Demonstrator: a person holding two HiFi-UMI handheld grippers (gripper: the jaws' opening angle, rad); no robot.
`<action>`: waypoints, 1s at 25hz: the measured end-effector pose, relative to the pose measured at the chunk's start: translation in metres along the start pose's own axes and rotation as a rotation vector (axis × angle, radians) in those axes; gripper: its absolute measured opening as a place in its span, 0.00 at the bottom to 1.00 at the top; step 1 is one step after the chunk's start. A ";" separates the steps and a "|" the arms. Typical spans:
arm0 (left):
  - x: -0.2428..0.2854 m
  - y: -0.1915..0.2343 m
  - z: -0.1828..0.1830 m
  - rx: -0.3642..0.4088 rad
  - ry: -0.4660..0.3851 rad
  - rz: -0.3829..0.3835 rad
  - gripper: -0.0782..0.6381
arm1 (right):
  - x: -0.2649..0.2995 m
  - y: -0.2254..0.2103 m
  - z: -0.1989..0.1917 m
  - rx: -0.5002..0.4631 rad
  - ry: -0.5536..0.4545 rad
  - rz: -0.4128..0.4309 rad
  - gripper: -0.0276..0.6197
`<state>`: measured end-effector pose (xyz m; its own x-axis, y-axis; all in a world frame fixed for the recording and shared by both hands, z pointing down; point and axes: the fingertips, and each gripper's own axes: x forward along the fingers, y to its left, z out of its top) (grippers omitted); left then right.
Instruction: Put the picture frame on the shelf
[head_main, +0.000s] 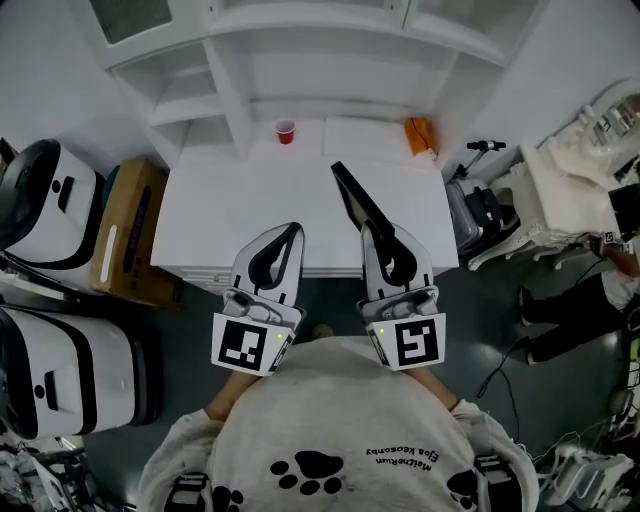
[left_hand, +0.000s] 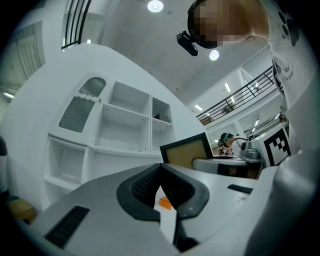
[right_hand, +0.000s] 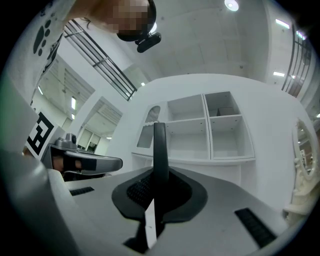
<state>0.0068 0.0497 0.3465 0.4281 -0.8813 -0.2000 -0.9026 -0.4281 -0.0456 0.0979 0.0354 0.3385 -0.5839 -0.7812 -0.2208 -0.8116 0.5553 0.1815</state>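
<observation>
The picture frame (head_main: 350, 193) is black and thin, and I see it edge-on as it slants up over the white counter (head_main: 230, 210). My right gripper (head_main: 373, 229) is shut on its lower edge. In the right gripper view the frame (right_hand: 160, 145) rises as a dark vertical bar between the pads of that gripper (right_hand: 160, 172), with the white shelf unit (right_hand: 200, 130) behind it. The left gripper view shows the frame's tan face (left_hand: 187, 152). My left gripper (head_main: 295, 231) hovers beside it over the counter's front edge, its tips (left_hand: 161, 166) together with nothing between them. The shelf unit (head_main: 300, 60) stands at the counter's back.
A red cup (head_main: 286, 131) and an orange object (head_main: 420, 136) sit at the back of the counter. A cardboard box (head_main: 125, 230) and two white machines (head_main: 45, 205) stand to the left. A white rack (head_main: 560, 190) and a person's legs (head_main: 590, 300) are on the right.
</observation>
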 end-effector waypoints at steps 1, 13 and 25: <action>0.004 0.002 -0.001 0.004 0.000 0.002 0.14 | 0.004 -0.003 -0.001 0.001 -0.002 0.003 0.12; 0.041 0.027 0.000 0.038 -0.010 0.033 0.14 | 0.042 -0.026 -0.008 0.008 -0.033 0.029 0.12; 0.037 0.055 -0.013 0.004 0.008 0.070 0.14 | 0.063 -0.011 -0.021 0.017 -0.006 0.061 0.12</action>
<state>-0.0260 -0.0094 0.3494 0.3647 -0.9105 -0.1951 -0.9303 -0.3650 -0.0359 0.0699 -0.0260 0.3424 -0.6323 -0.7441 -0.2157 -0.7747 0.6065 0.1787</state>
